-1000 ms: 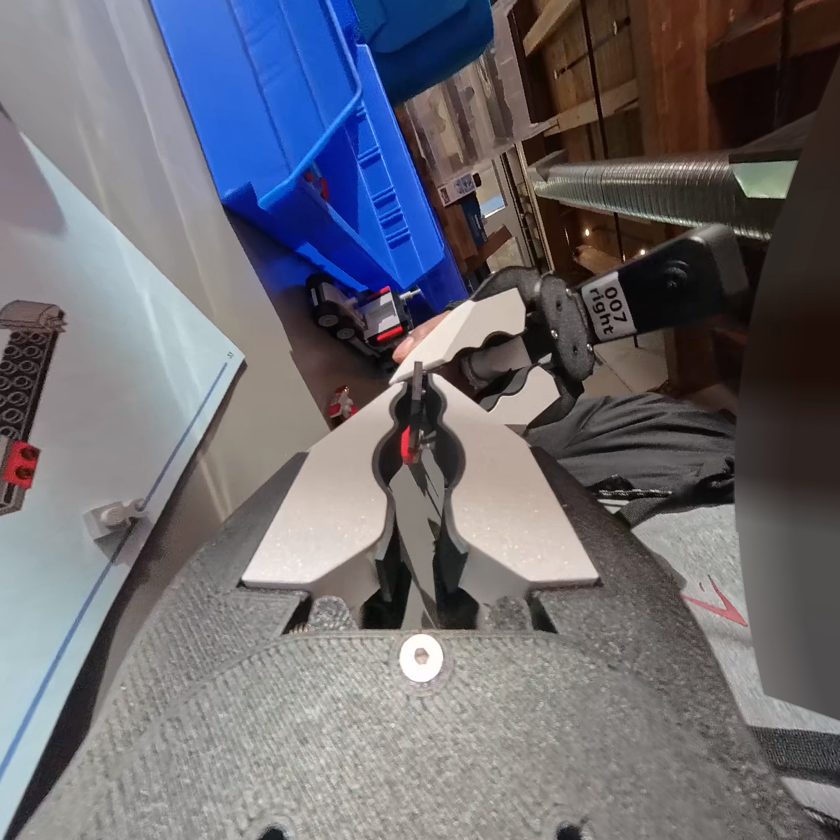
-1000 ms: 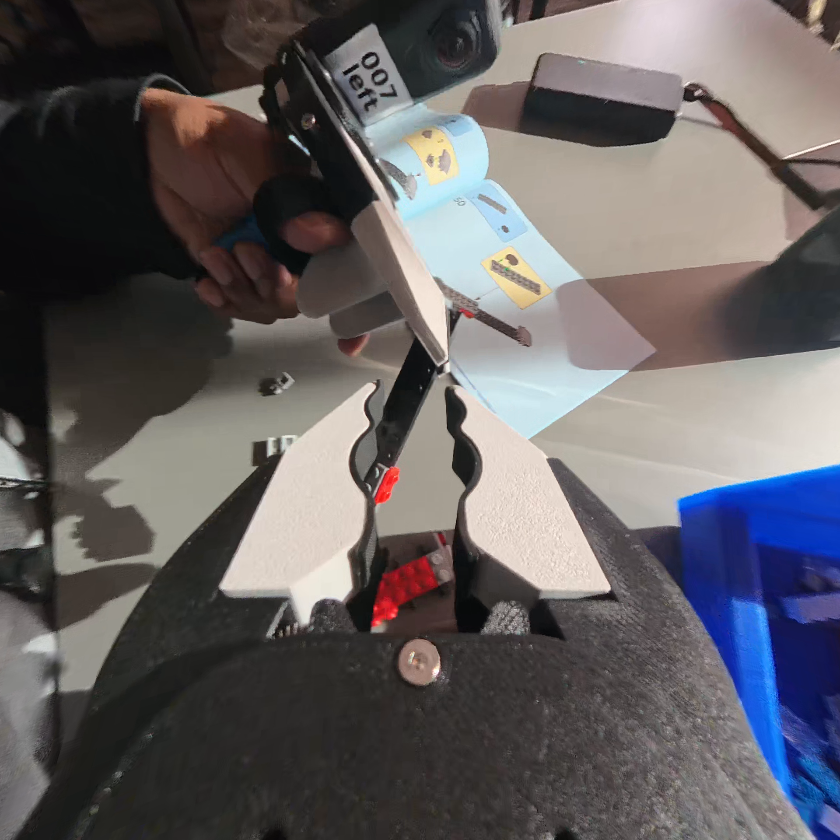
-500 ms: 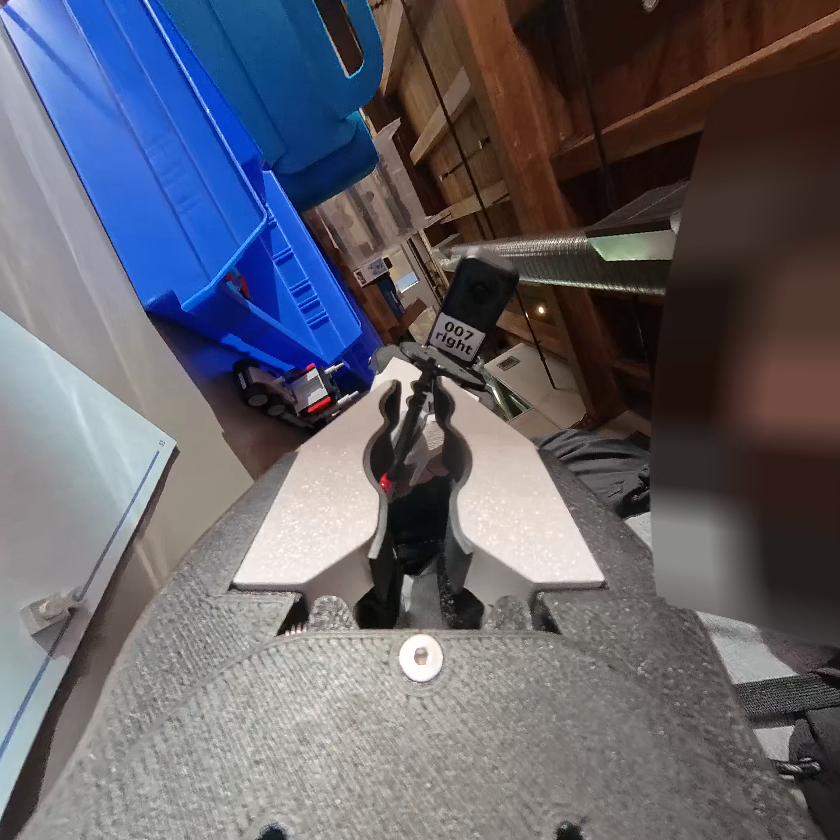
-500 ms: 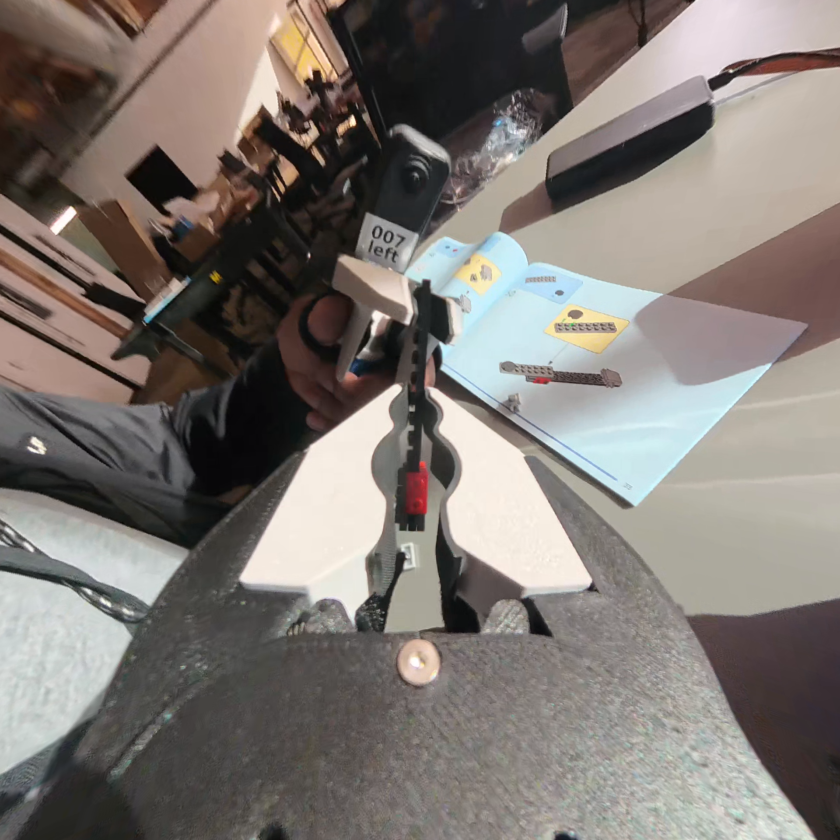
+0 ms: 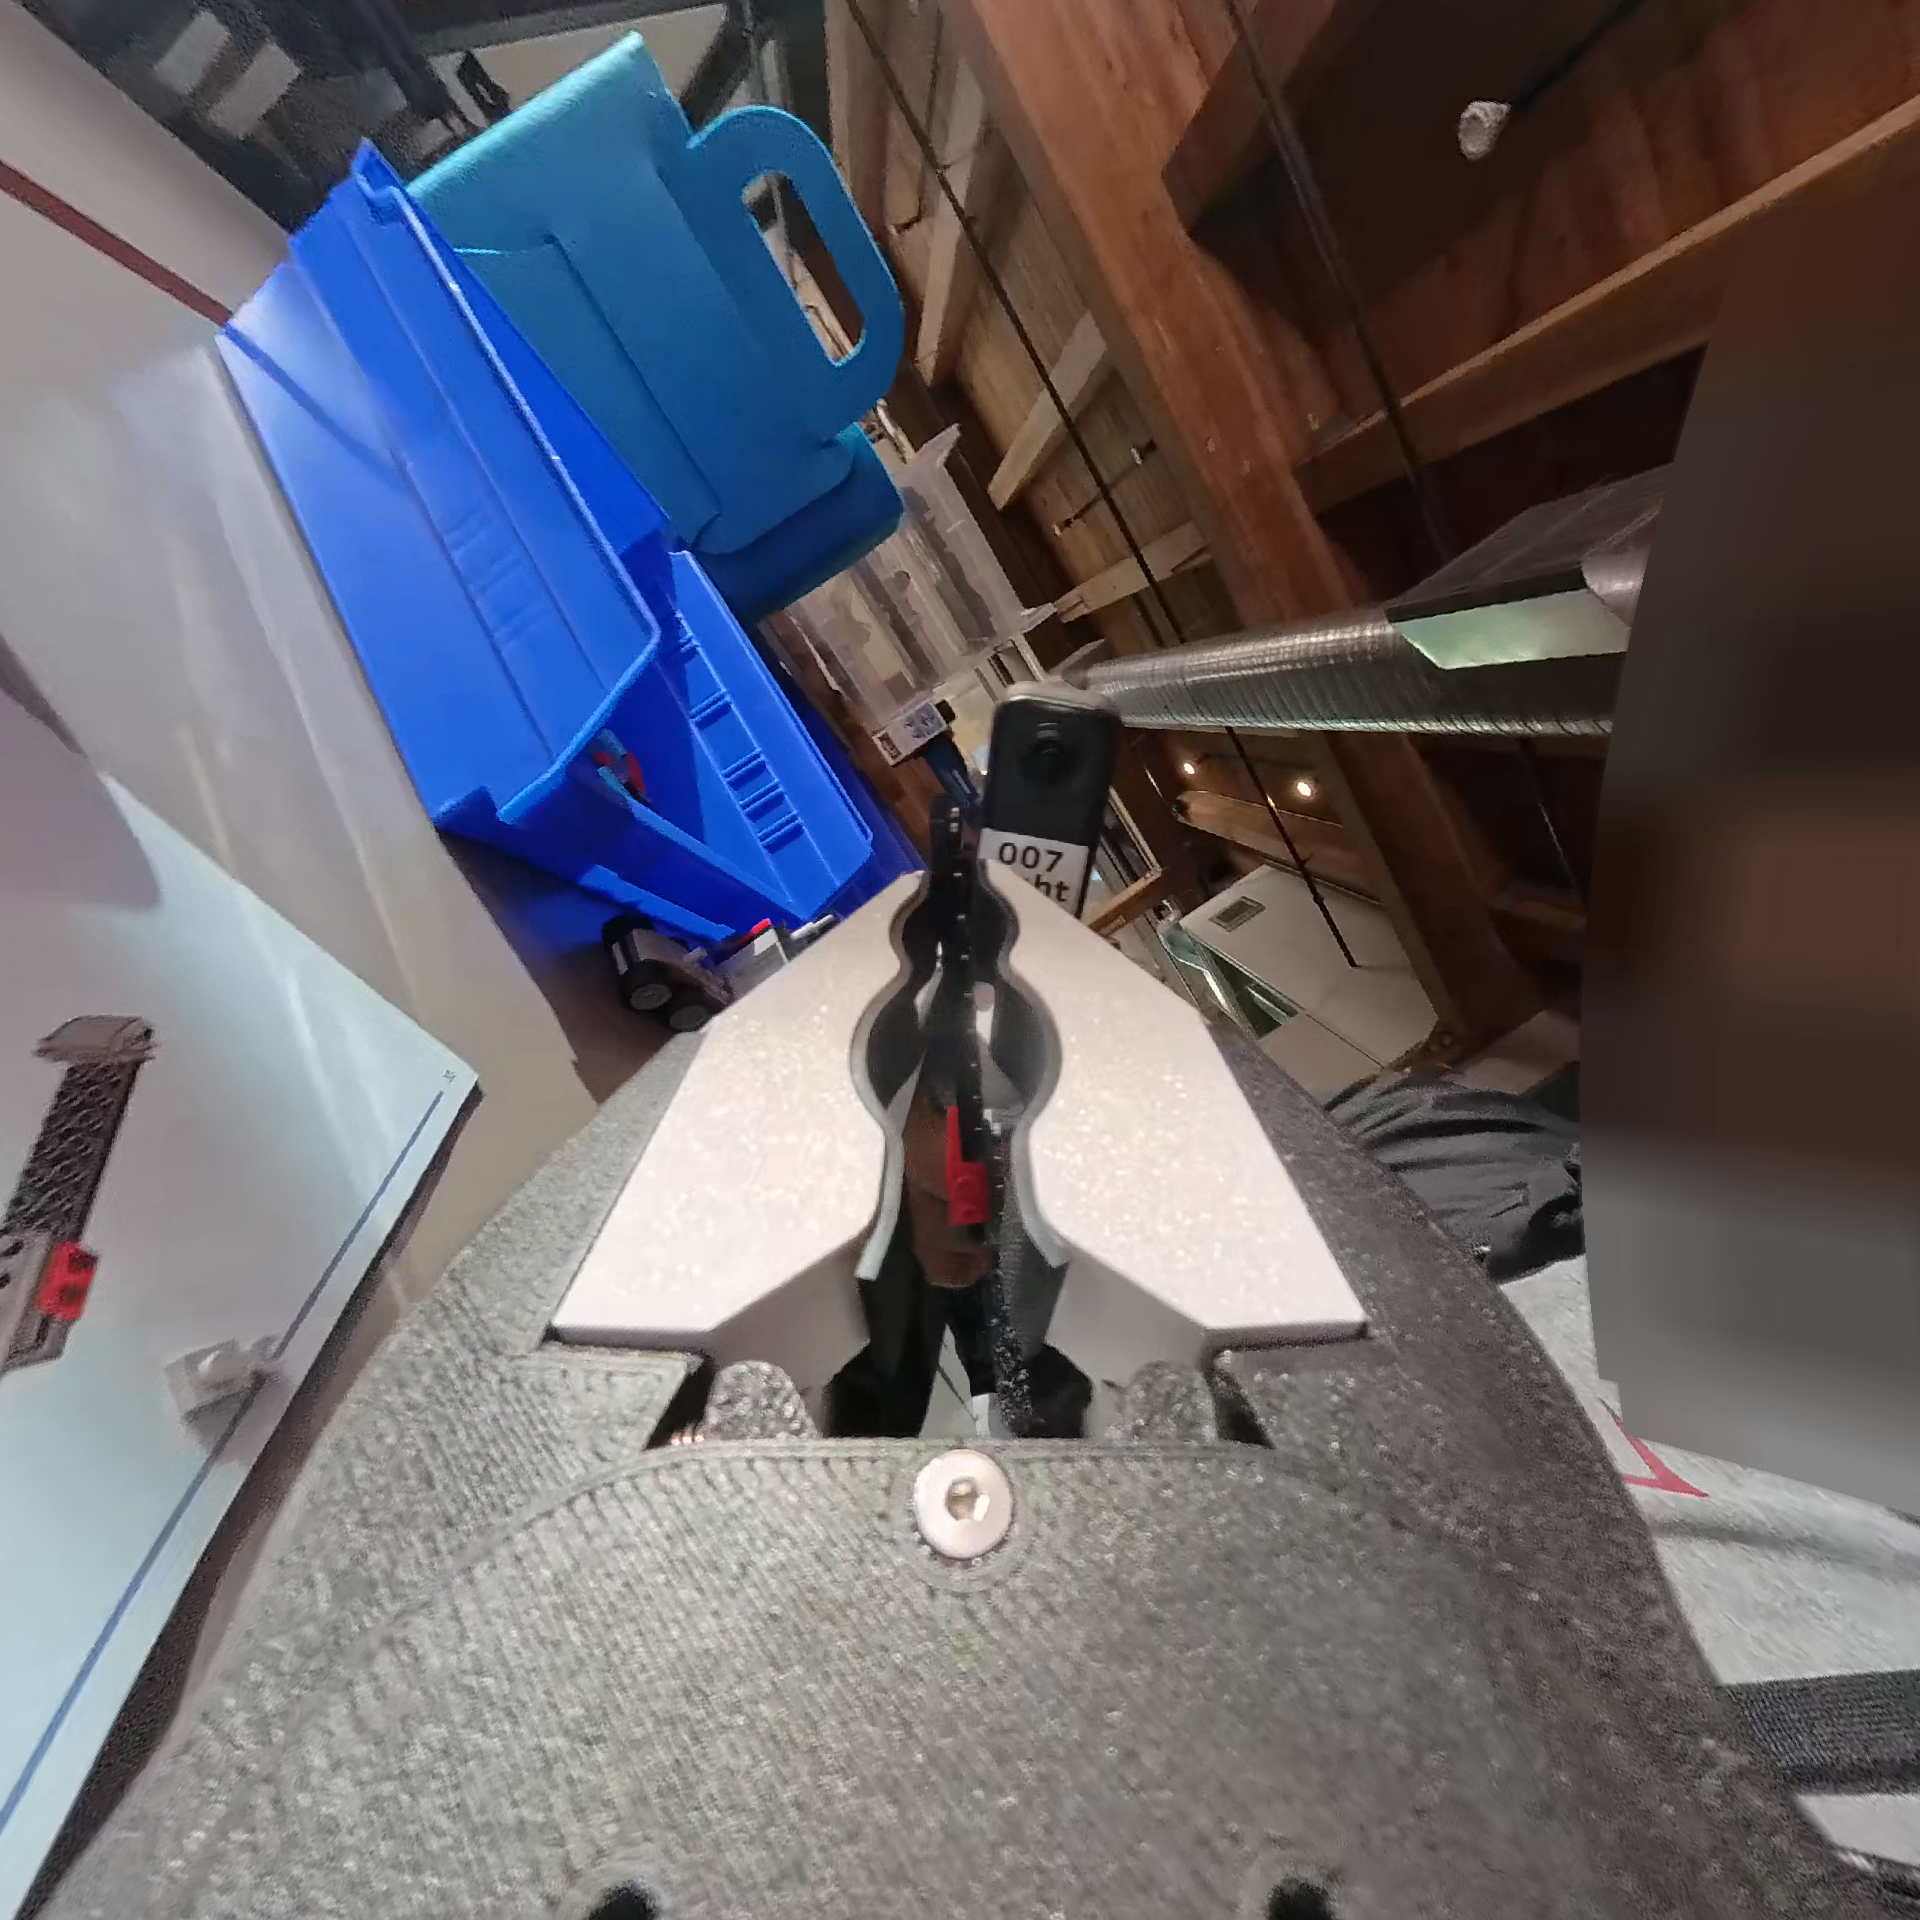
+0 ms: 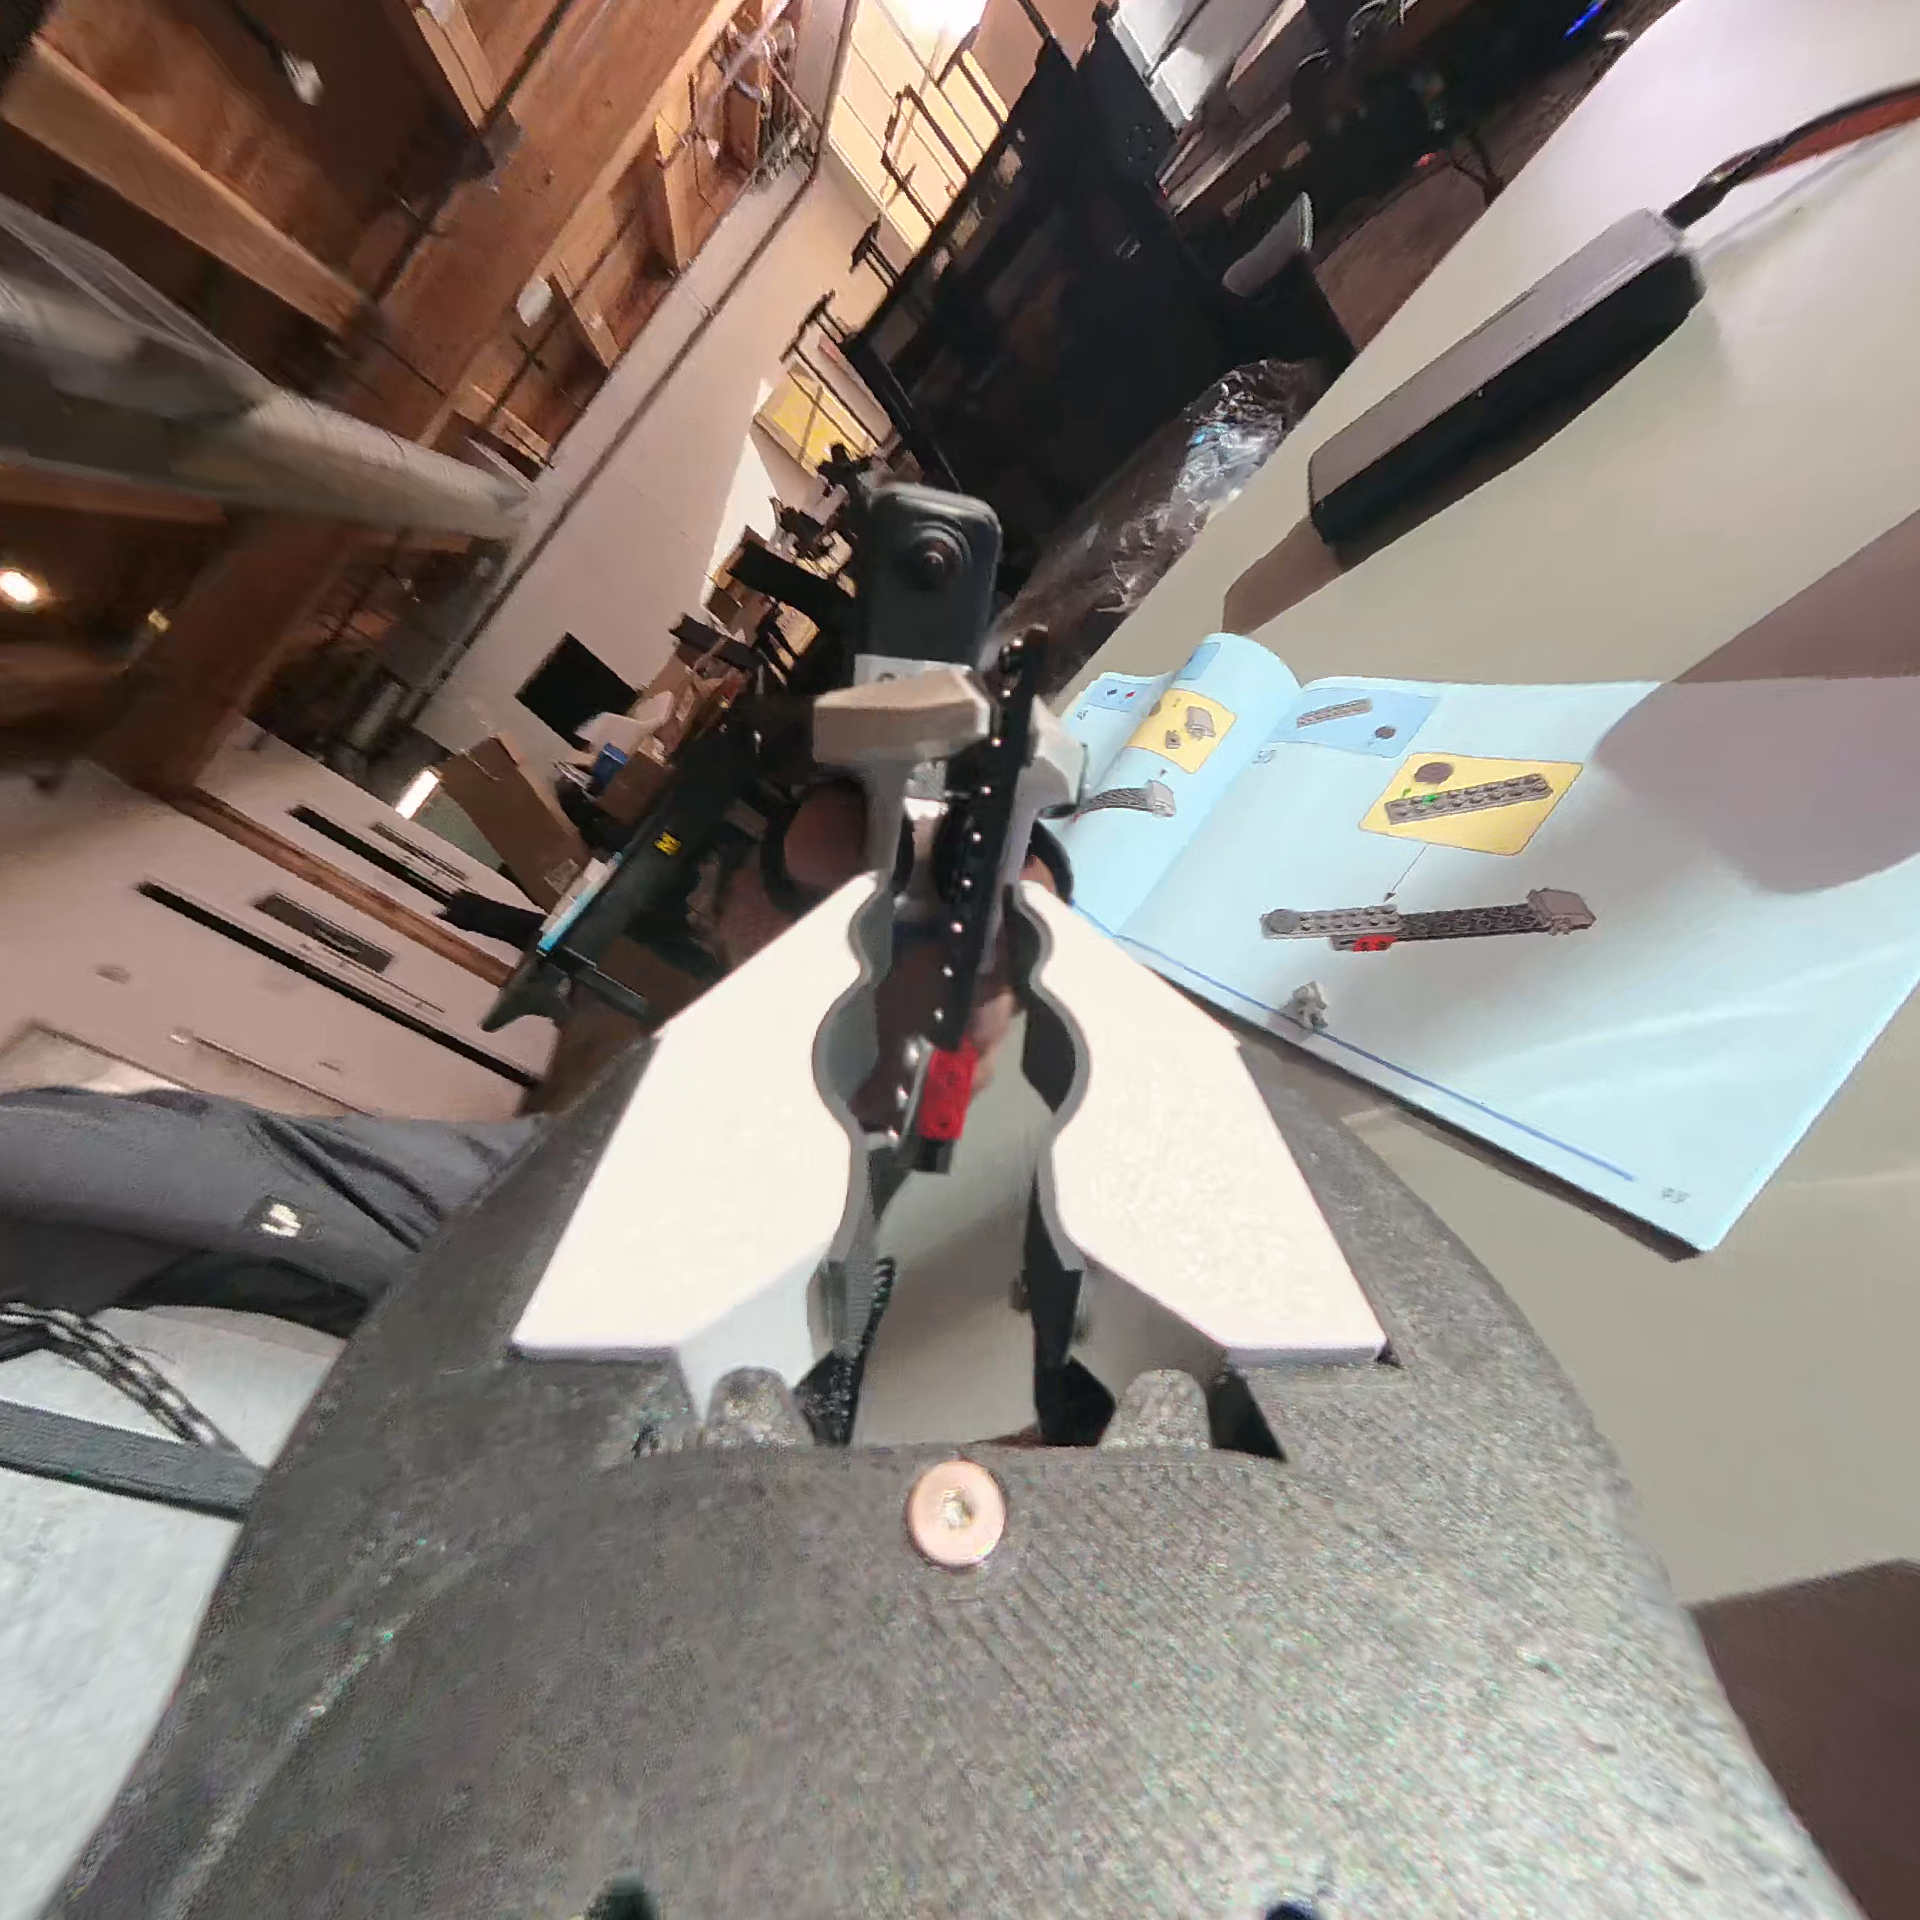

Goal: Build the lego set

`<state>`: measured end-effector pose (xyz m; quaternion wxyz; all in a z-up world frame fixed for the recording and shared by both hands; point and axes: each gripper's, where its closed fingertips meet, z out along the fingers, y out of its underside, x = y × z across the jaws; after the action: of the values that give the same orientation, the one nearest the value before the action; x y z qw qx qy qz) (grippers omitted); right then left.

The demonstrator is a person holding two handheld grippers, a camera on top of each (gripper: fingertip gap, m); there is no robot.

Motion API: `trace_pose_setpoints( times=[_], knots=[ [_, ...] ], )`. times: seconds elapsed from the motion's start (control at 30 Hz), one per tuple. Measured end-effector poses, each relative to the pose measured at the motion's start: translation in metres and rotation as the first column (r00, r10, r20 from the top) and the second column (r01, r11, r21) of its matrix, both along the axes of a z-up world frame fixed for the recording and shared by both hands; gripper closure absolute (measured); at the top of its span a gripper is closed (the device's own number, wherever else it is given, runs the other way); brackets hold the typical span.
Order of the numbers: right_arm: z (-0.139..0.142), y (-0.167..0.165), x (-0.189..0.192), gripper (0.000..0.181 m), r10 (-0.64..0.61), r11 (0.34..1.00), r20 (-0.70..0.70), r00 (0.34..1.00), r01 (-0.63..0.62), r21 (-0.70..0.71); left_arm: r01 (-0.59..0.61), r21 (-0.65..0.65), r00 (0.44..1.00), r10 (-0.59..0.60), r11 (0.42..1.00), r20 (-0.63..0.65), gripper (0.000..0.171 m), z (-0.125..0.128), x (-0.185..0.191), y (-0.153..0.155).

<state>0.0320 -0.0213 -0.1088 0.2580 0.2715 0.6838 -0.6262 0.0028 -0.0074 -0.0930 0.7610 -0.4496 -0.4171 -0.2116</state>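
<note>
The left tongs (image 5: 954, 904) pinch a black lego strip (image 5: 951, 935) (red brick attached), while the right tongs (image 6: 948, 894) gape around it.

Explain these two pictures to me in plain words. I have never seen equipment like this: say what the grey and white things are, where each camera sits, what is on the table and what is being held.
There is no robot here. A person holds a hand-operated two-finger gripper in each hand, and a wide-angle camera on each one looks forward along its white fingers. One picture comes from the left gripper, the other from the right gripper; the two face each other, so each sees the other's camera.

Both are lifted above the table. Between them is a long black Lego plate with a small red piece. The left gripper is shut on it; the right gripper's fingers stand apart around it.

On the grey table lie an open light-blue instruction booklet, a flat black device, a blue plastic bin and a small partly built Lego vehicle.
</note>
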Motion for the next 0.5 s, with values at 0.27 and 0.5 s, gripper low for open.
trace_pose_setpoints(
  times=[0.27,0.5],
  knots=[
    [-0.025,-0.006,-0.030,0.156,0.071,0.934,-0.491,0.868,0.115,0.339,-0.233,-0.051,0.960,0.238,0.971,0.148,0.166,-0.026,0.023,-0.075],
    [-0.101,-0.028,-0.026,0.165,0.377,0.733,-0.567,0.732,0.138,0.666,-0.274,0.021,0.937,0.262,0.961,0.230,0.167,-0.045,0.058,-0.079]
  ],
)
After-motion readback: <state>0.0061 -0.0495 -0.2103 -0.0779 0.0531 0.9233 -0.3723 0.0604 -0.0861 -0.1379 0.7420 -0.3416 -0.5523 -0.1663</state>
